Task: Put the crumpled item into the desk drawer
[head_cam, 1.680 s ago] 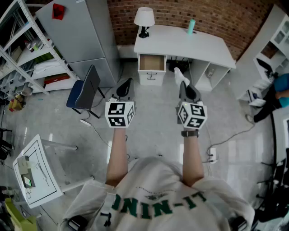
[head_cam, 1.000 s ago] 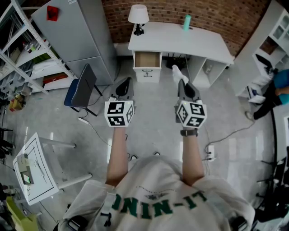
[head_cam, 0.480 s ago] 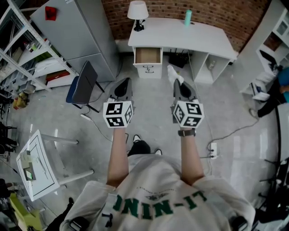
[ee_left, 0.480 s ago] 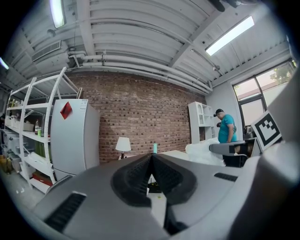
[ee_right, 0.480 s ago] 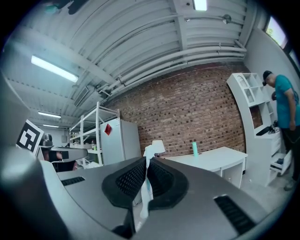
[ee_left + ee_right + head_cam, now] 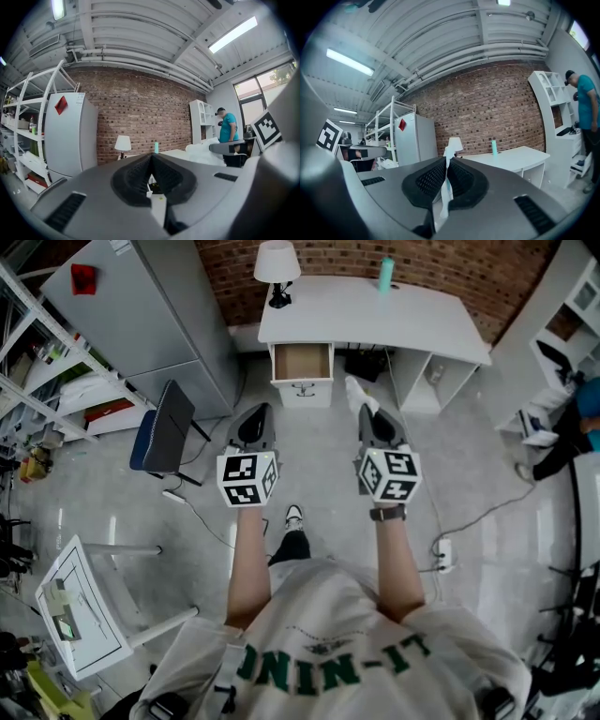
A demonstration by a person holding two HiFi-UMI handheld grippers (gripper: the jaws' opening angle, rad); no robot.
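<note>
Head view: the wad (image 6: 355,392) is pinched in the right tongs (image 6: 362,411), held in the air well short of the open drawer (image 6: 302,362) under the bench (image 6: 403,324) (now seen slightly nearer than before); the left tongs (image 6: 257,412) are pressed together, empty.

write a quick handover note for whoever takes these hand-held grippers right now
Left hand-held gripper: shut, empty.
Right hand-held gripper: shut on the white crumpled item, which sticks out past its jaws.
Desk drawer: open under the white desk, ahead across the floor; looks empty.
Done: item picked up, drawer open.
Left: walk to the desk, release the item into the drawer.
</note>
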